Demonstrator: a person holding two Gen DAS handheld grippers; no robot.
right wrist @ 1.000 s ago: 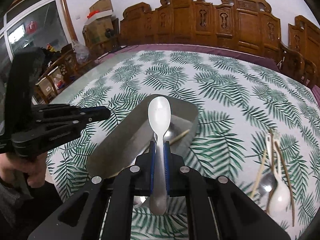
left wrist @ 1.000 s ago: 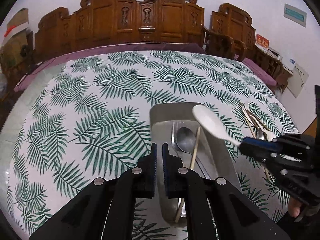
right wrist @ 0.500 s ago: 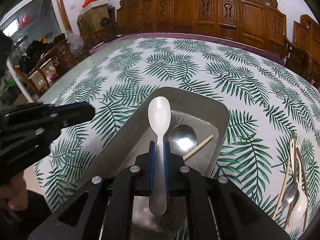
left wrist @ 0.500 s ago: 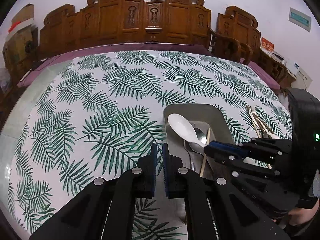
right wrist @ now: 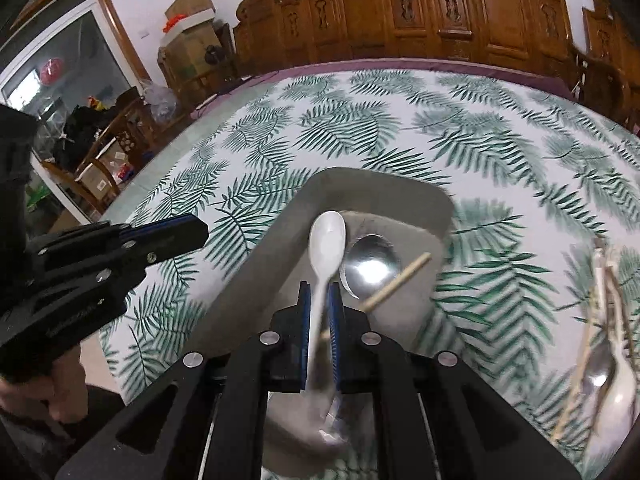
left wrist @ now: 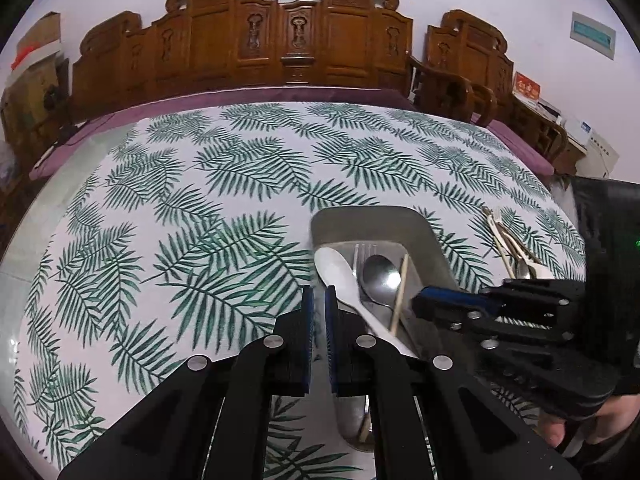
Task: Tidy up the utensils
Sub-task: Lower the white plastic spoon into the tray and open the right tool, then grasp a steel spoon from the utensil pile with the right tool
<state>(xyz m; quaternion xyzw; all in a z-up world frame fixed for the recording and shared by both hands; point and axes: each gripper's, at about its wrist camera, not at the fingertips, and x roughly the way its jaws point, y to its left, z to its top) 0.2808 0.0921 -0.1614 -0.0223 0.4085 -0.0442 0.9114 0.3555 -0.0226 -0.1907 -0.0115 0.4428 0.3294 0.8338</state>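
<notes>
Partway done. Already lying in the metal tray (right wrist: 404, 200): a steel spoon (right wrist: 372, 264), a fork (left wrist: 362, 250) and a chopstick (right wrist: 400, 280). Right gripper (right wrist: 320, 320) clenched on the white spoon (right wrist: 327, 240), bowl poised over the tray. Left gripper (left wrist: 317, 336) closed on nothing, just beside the tray. Still waiting on the counter (right wrist: 360, 128): a loose pile (right wrist: 612, 344), seemingly chopsticks and spoons, blurred. Nothing blocking the drop.
</notes>
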